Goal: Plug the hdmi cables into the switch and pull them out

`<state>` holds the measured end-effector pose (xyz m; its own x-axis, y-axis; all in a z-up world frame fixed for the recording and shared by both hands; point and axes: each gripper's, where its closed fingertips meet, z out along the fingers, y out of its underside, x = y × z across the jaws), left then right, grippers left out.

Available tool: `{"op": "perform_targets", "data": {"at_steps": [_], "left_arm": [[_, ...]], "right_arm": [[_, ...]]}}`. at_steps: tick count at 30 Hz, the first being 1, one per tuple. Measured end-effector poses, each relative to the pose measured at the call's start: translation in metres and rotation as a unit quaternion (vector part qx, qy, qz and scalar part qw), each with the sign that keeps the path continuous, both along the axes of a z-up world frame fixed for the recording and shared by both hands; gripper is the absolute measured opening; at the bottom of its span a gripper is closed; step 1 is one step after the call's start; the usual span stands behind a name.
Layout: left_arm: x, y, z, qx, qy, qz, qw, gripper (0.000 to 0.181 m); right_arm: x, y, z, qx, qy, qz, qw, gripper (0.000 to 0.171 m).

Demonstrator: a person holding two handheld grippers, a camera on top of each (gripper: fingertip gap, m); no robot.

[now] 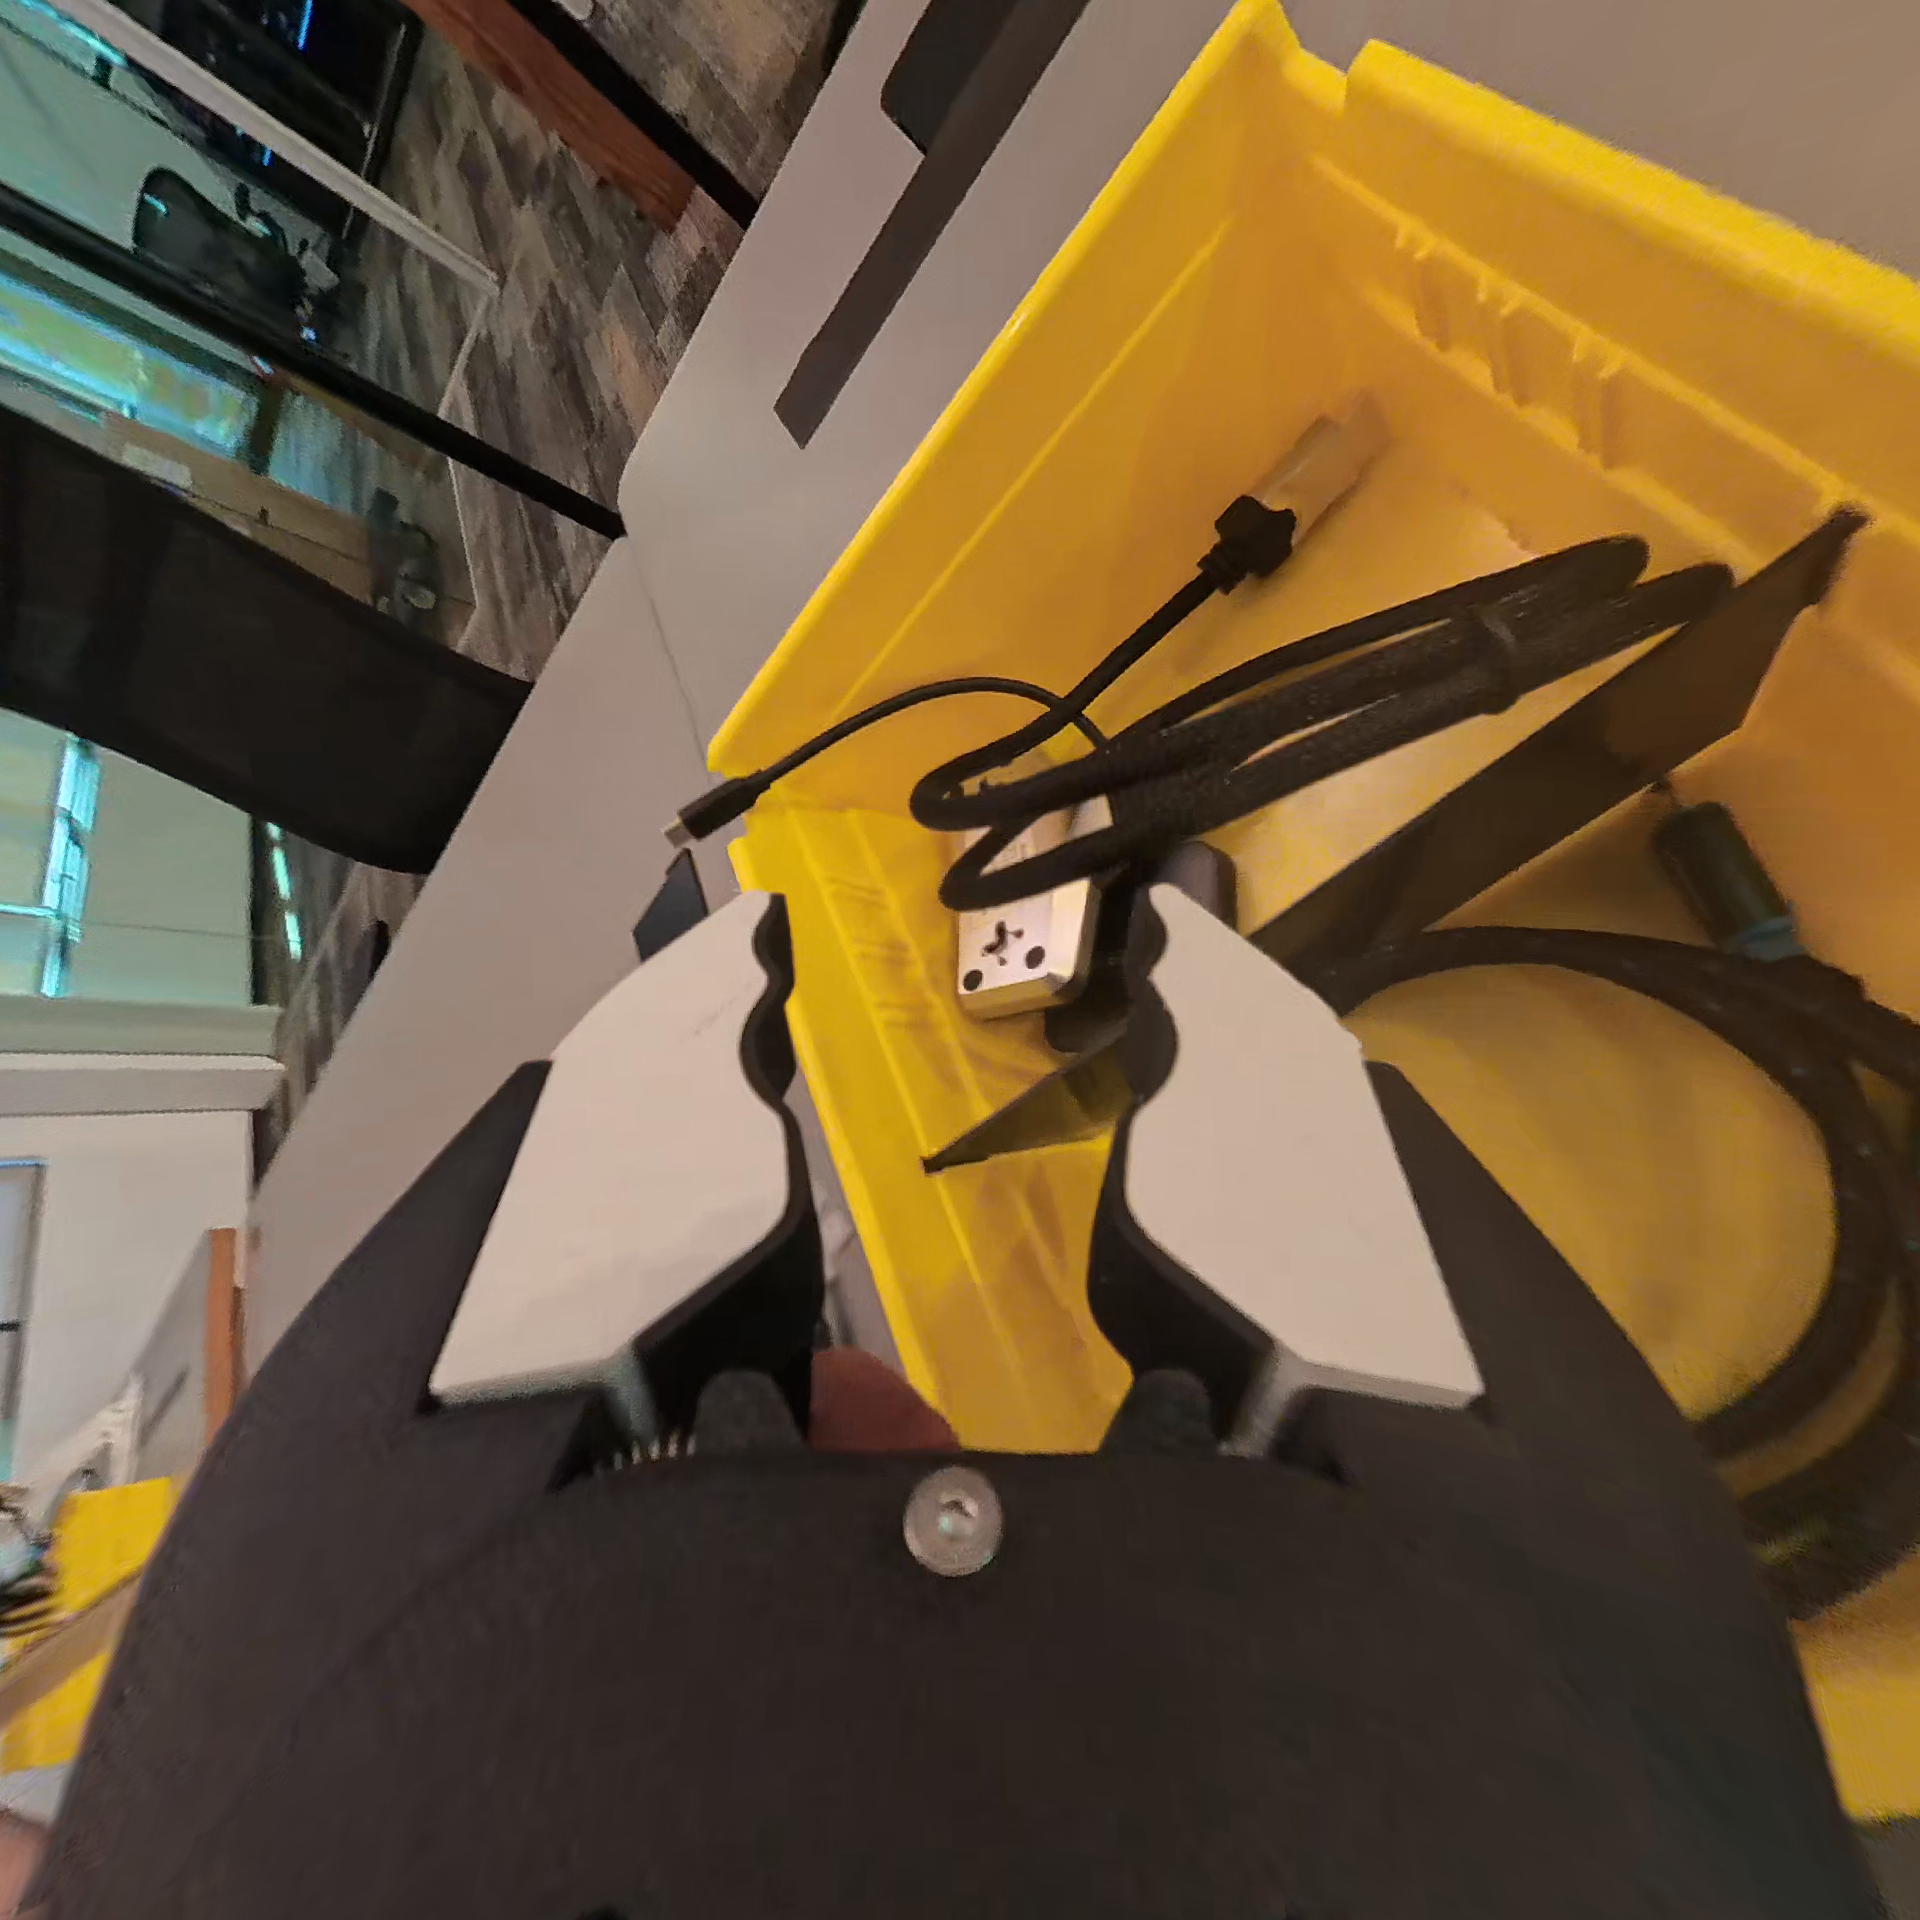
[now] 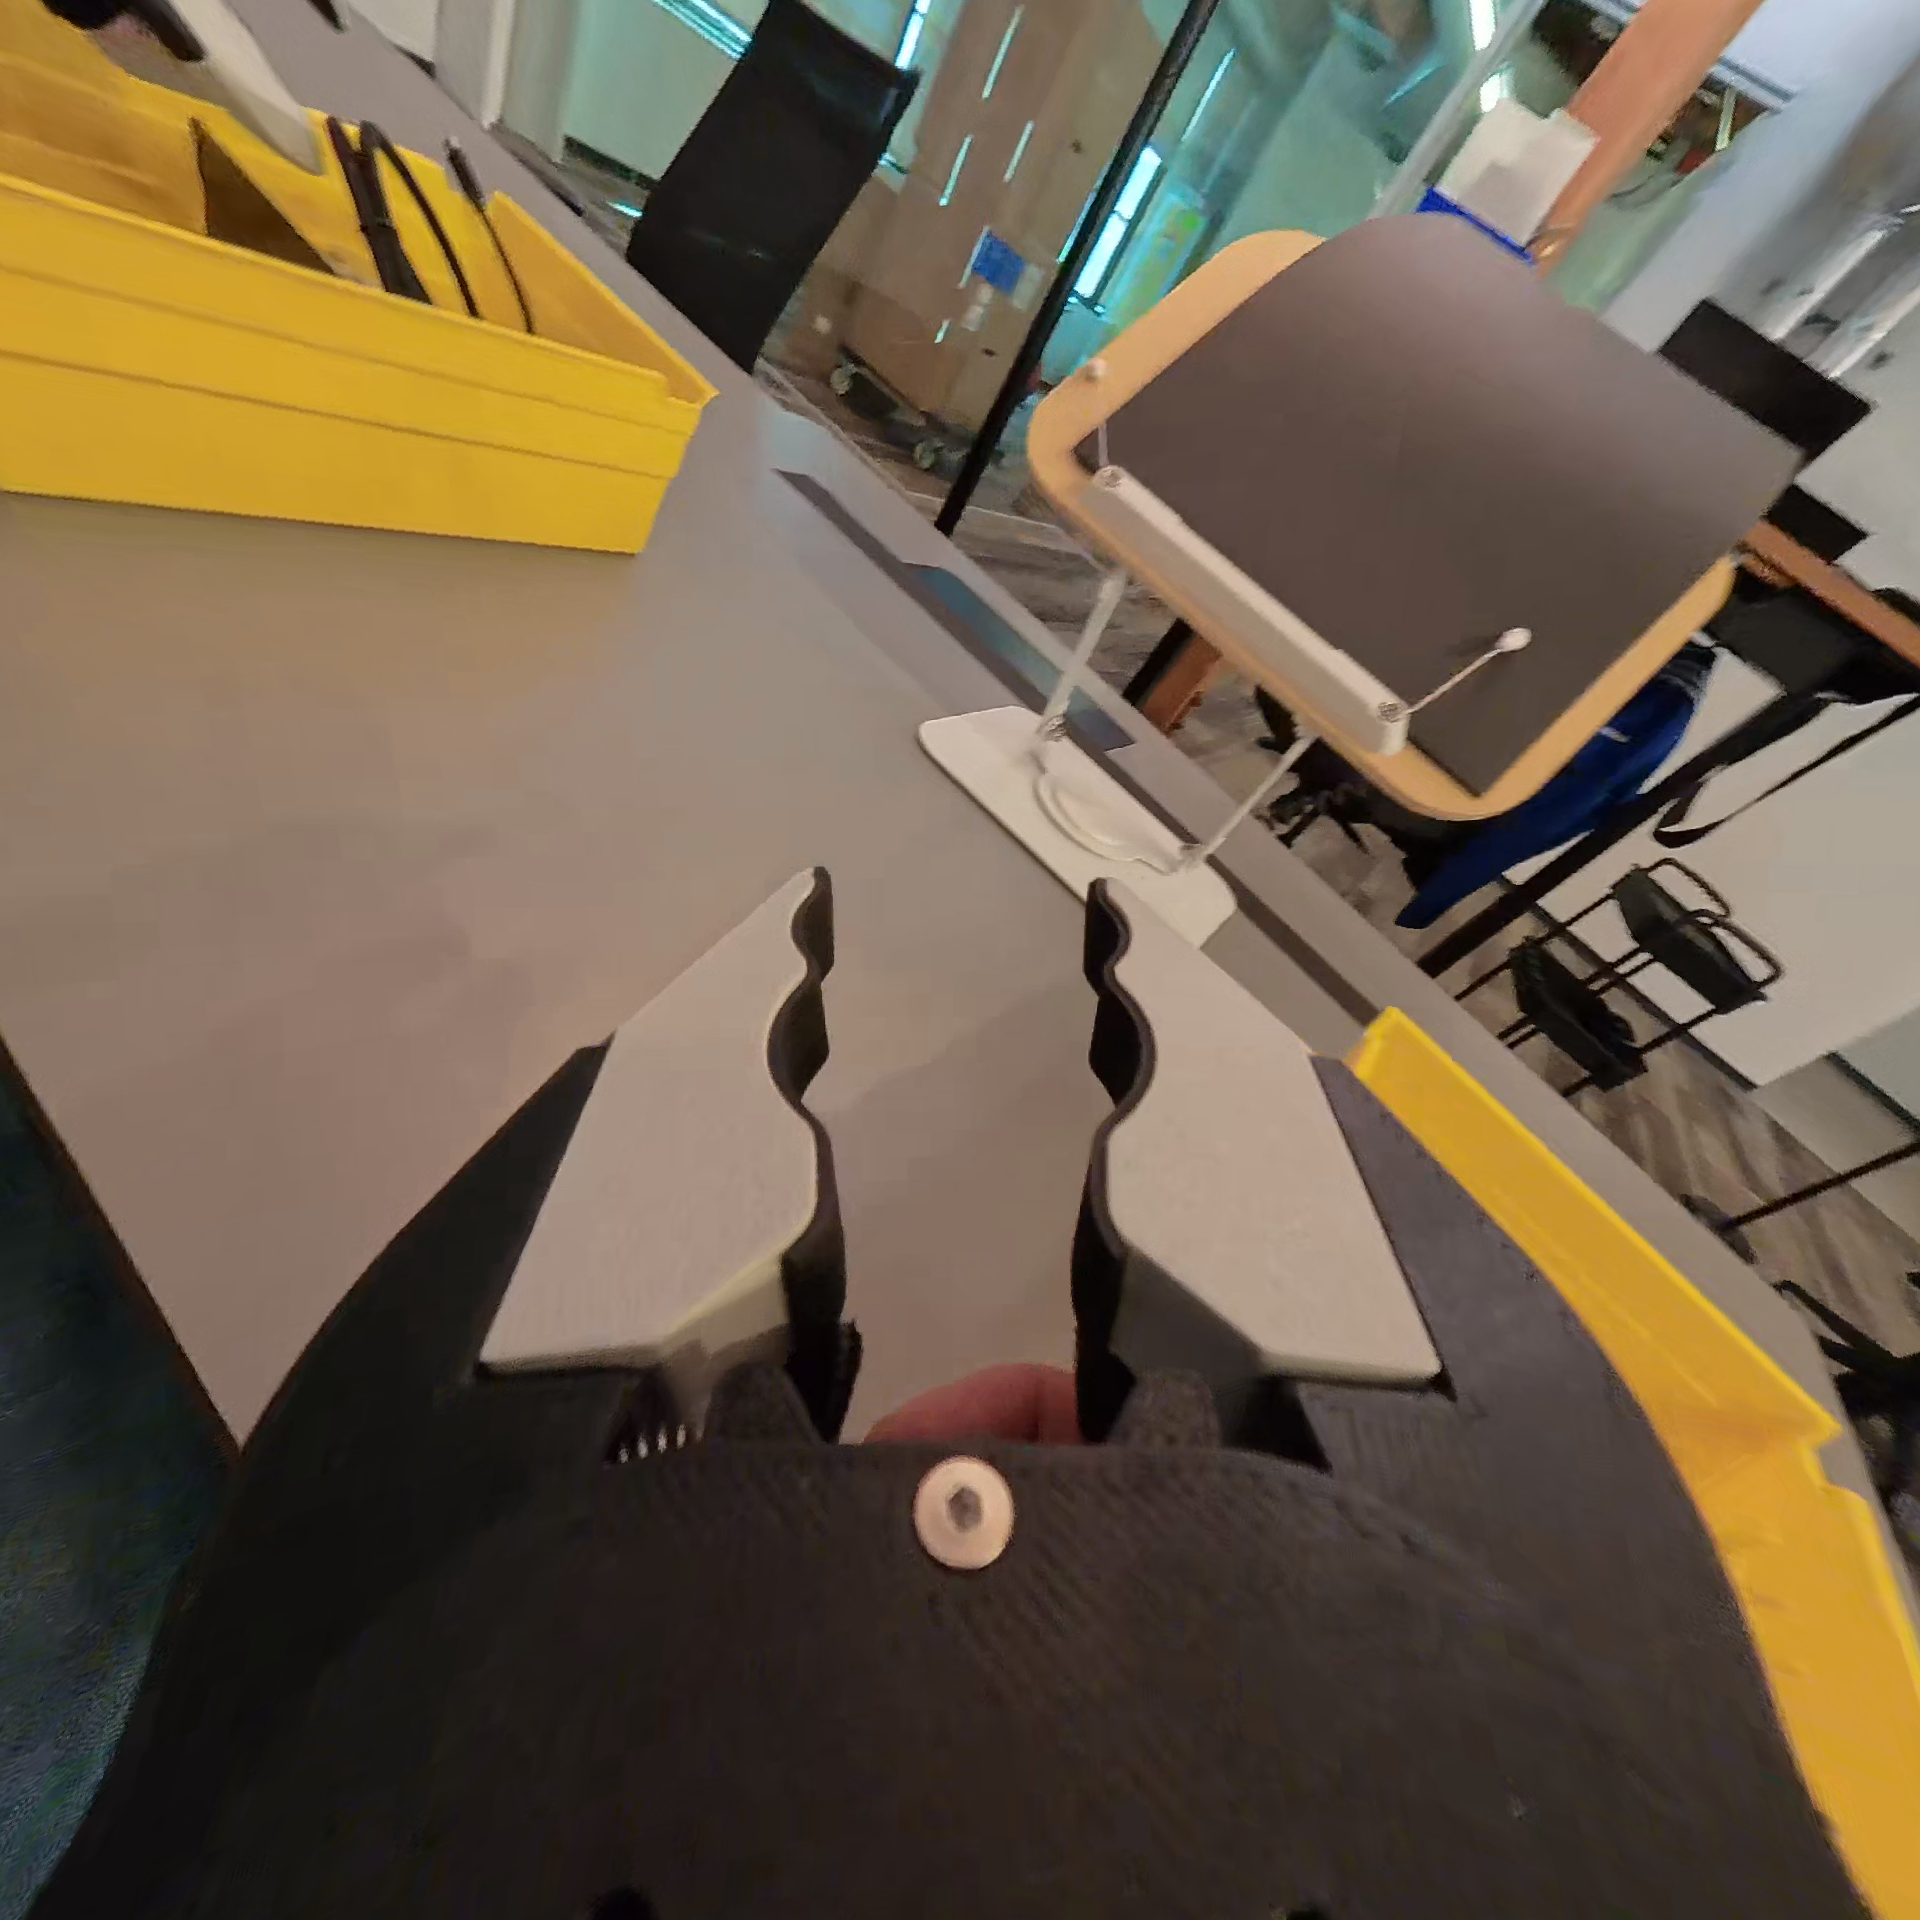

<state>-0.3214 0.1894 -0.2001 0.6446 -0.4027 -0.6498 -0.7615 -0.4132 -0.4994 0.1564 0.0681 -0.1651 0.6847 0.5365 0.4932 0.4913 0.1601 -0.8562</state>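
In the left wrist view a yellow bin (image 1: 1039, 436) holds a small silver switch box (image 1: 1023, 951) under a looped black braided cable (image 1: 1299, 727). A thin black cable (image 1: 935, 717) runs from a second silver block (image 1: 1320, 473) and hangs over the bin's rim. My left gripper (image 1: 961, 935) is open, one finger outside the bin wall and one inside, with the switch between the tips. A black divider (image 1: 1558, 769) splits the bin; another coiled braided cable (image 1: 1714, 1039) lies beyond it. My right gripper (image 2: 958, 914) is open and empty above the grey table (image 2: 416, 779).
In the right wrist view the yellow bin (image 2: 312, 416) with cables stands at the far left. A white stand (image 2: 1070, 800) with a dark wood-rimmed panel (image 2: 1434, 488) sits ahead of the right gripper. Another yellow bin edge (image 2: 1610, 1299) lies at the right. Across from one pair of fingers to the other is roughly 50 centimetres.
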Motion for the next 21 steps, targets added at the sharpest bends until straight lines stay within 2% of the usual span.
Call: {"op": "perform_targets", "data": {"at_steps": [5,9,11,13,14,21], "left_arm": [[-0.001,0.015,-0.018,-0.024,0.146,-0.052,0.988,0.066],[0.016,0.025,-0.026,-0.013,0.203,-0.103,0.974,0.053],[0.019,0.03,-0.027,-0.005,0.23,-0.109,0.967,0.033],[0.023,0.036,-0.024,0.016,0.24,-0.114,0.964,0.012],[0.023,0.038,-0.02,0.029,0.237,-0.106,0.965,0.007],[0.019,0.048,0.015,0.084,0.199,-0.065,0.974,0.002]], "right_arm": [[-0.012,0.0,-0.025,-0.026,-0.001,0.022,0.999,0.046],[-0.014,0.001,-0.04,-0.038,-0.007,0.024,0.999,0.046],[-0.014,0.002,-0.044,-0.043,-0.007,0.024,0.999,0.045],[-0.015,0.003,-0.047,-0.044,-0.007,0.025,0.999,0.045],[-0.015,0.003,-0.049,-0.045,-0.008,0.025,0.999,0.045],[-0.014,0.006,-0.055,-0.05,-0.009,0.018,0.999,0.045]]}}
